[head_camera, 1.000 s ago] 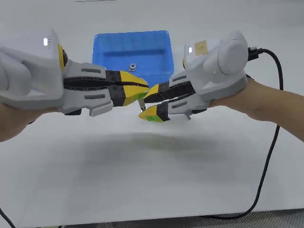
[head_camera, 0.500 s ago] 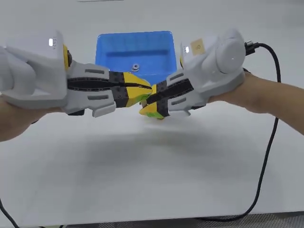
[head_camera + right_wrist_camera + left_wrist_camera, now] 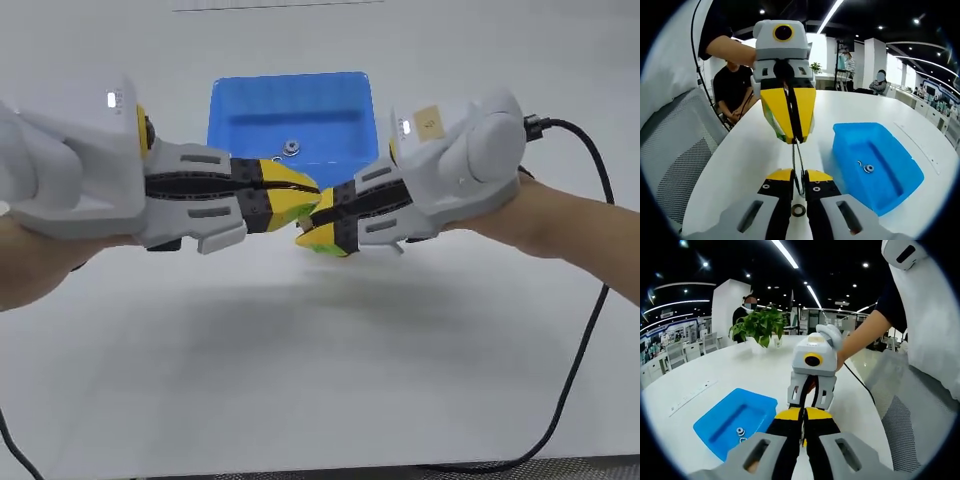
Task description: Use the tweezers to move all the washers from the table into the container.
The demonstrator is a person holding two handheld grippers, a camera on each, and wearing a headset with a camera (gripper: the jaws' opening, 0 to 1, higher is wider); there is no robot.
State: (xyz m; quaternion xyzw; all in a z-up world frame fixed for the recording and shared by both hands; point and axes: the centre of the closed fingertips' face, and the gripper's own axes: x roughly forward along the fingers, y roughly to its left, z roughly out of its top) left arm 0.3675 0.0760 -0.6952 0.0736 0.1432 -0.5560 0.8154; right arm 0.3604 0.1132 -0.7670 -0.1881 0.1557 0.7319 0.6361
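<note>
Thin metal tweezers (image 3: 796,160) run between the two grippers, which meet tip to tip above the white table (image 3: 300,380). My left gripper (image 3: 308,195) comes in from the left, and its yellow jaws are shut on one end of the tweezers. From the right, my right gripper (image 3: 318,222) is shut on the other end. A dark washer (image 3: 798,210) lies on the table right under the right gripper (image 3: 798,176). Just behind the tips stands the blue container (image 3: 290,105), holding a washer (image 3: 291,147) and a second washer (image 3: 868,168).
A black cable (image 3: 580,330) loops from the right gripper over the table's right side to the front edge. A mesh chair (image 3: 675,165) stands beside the table and a potted plant (image 3: 760,325) at its far end. People sit and stand behind.
The right gripper's jaws, apart a second ago, have shut on the tweezers, and its tips have drawn up against the left gripper's. The container's shift is camera movement.
</note>
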